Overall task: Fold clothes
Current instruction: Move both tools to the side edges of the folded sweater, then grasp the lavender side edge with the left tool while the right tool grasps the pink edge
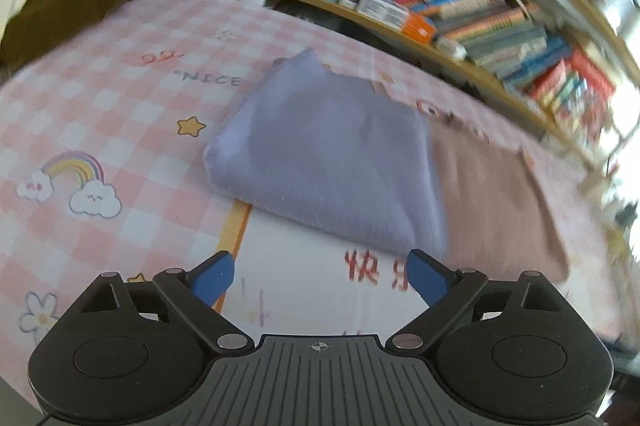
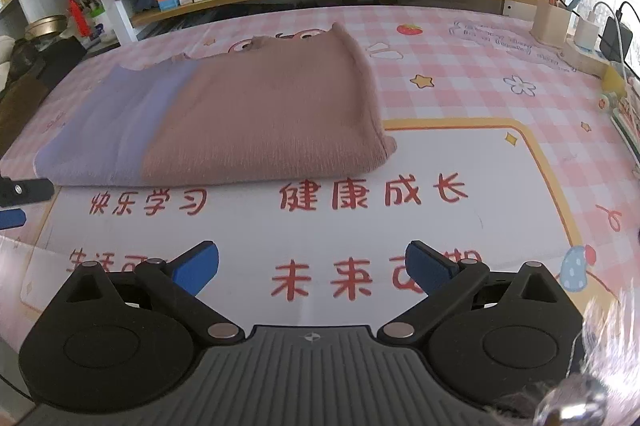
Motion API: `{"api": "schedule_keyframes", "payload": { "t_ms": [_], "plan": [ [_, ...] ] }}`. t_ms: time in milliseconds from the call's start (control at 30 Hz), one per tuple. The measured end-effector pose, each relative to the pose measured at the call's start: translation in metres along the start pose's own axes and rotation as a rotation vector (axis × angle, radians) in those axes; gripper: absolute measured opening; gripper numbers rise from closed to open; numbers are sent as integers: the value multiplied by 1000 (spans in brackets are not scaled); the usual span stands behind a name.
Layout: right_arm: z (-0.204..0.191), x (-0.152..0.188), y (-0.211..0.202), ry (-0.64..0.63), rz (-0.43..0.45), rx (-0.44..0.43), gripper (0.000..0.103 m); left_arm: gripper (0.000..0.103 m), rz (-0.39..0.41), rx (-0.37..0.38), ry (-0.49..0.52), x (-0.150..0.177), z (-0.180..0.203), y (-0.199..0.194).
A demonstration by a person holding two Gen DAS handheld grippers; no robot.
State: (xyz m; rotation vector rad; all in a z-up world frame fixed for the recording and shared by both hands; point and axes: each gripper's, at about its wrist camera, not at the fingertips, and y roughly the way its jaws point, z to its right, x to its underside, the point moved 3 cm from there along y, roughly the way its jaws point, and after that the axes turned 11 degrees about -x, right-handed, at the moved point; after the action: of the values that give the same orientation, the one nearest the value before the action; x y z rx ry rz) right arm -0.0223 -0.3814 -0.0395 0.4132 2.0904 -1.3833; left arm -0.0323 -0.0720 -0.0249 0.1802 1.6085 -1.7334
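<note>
Both my tongs are empty w/ jaws spread wide — left gripper (image 1: 320,276) and right gripper (image 2: 312,266) hang above the printed mat (image 2: 440,226), touching nothing.

The garment (image 2: 256,117) lies ahead of the right tongs, up and a bit left, flat on the mat. It's two-tone: purple part (image 1: 320,153) straight ahead of the left tongs, pink-brown part (image 2: 272,113) to the right of it. Looks already folded into a compact rectangle, edges fairly square, a rolled thick edge on the purple side.

My guess: this piece is done or nearly so. Maybe one more half-fold, purple over brown, or just a tidy-up. No other clothes visible on the mat, so can't tell if more is left.
</note>
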Motion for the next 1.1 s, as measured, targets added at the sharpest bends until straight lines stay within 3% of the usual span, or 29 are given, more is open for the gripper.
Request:
{"api": "schedule_keyframes", "payload": {
  "t_ms": [233,400,633,800,867,1100],
  "plan": [
    [1,-15,3,14,20,32,101,93,-52,76,-230,-19,-26,21],
    [1,-20,4,20,25,56,101,91,-78,121,-330,-27,-36,35],
    [0,-25,7,26,16,93,101,59,-154,203,-508,-31,-50,60],
    [1,-30,11,34,6,117,101,53,-184,250,-699,-31,-65,71],
    [1,-32,13,37,4,123,101,45,-193,258,-759,-31,-70,75],
    [6,-43,19,85,21,146,101,44,-232,261,-856,-34,-76,84]
  ]
}}
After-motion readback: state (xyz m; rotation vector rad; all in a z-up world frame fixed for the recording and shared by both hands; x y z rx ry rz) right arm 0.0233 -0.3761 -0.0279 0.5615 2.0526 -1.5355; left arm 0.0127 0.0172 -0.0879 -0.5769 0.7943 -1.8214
